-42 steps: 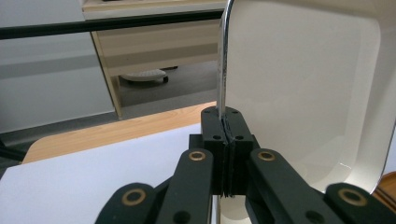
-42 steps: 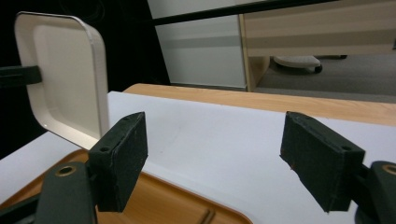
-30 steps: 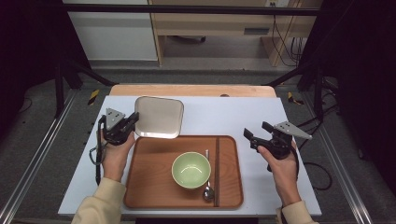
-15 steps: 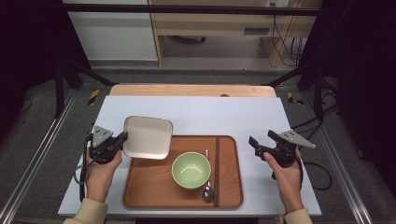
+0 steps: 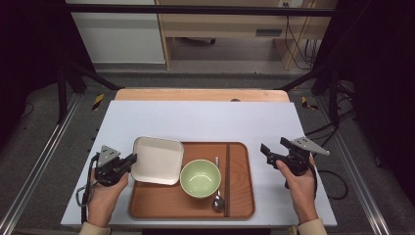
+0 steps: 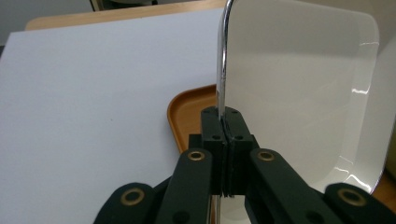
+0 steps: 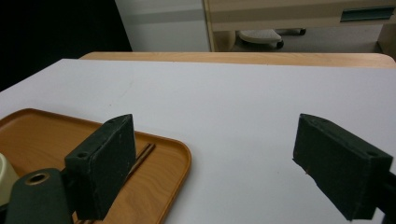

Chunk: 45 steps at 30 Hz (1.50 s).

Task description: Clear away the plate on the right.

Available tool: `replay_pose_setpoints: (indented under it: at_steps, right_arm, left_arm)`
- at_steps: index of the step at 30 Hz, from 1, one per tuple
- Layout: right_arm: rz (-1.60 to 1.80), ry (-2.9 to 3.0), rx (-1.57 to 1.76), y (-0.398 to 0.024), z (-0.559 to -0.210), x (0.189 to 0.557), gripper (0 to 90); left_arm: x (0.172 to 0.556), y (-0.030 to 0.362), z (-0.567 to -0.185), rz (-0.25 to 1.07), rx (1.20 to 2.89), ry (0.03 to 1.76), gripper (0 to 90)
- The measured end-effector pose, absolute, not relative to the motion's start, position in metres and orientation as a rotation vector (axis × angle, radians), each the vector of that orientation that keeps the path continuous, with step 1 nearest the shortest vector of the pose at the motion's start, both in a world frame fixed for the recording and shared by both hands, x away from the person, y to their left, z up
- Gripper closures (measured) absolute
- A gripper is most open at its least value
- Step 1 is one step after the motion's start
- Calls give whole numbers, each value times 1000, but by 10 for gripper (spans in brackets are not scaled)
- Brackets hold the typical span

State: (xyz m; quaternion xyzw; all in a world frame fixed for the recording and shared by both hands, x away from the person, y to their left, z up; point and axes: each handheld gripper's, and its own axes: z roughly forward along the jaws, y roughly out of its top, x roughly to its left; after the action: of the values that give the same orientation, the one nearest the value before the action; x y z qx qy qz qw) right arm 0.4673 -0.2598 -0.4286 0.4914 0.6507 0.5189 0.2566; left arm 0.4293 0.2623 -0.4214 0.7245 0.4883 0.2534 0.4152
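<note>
While the left hand-held gripper (image 5: 128,161) pinches a white square plate (image 5: 157,160) by its rim, the right one (image 5: 274,151) waits with jaws wide apart.

Seen from above, the left hand-held gripper sits at the left edge of the white tabletop (image 5: 205,120), its jaws clamped tight on the plate's left rim — the left gripper view shows the two pads (image 6: 215,135) pressed together on the thin edge. That plate overhangs the upper-left corner of the brown tray (image 5: 240,200), partly over the tray and partly over the tabletop; whether it rests on the tray I cannot tell. Just right of it, inside the tray, stands a green bowl (image 5: 200,178), then a spoon (image 5: 218,199) and dark chopsticks (image 5: 227,176) lying lengthwise. Beyond the tray's right side — near it, not touching — the right hand-held gripper is held open and empty.
</note>
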Motion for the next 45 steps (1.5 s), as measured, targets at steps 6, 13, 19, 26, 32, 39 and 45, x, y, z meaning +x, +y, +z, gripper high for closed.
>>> replay_pose_setpoints:
  at_steps: [6,13,19,26,32,39,45]
  right_arm:
    - [1402,1777,1329,-258,-429,468,134]
    - [1397,1796,1339,-257,-432,470,131]
    - [1387,1814,1344,-255,-433,471,130]
    - [1389,1820,1353,-255,-434,472,127]
    - [1389,1830,1363,-255,-435,473,126]
    - [1378,1847,1361,-254,-437,474,126]
    - [1382,1844,1374,-255,-437,474,127]
  left_arm:
    - [434,263,-427,586,1834,1254,889]
    - [453,265,-434,462,1820,1316,888]
    - [469,263,-439,377,1807,1368,887]
    - [475,263,-444,360,1788,1392,885]
    - [479,262,-450,330,1790,1414,878]
    - [482,259,-460,308,1796,1434,886]
    - [482,260,-464,303,1786,1424,884]
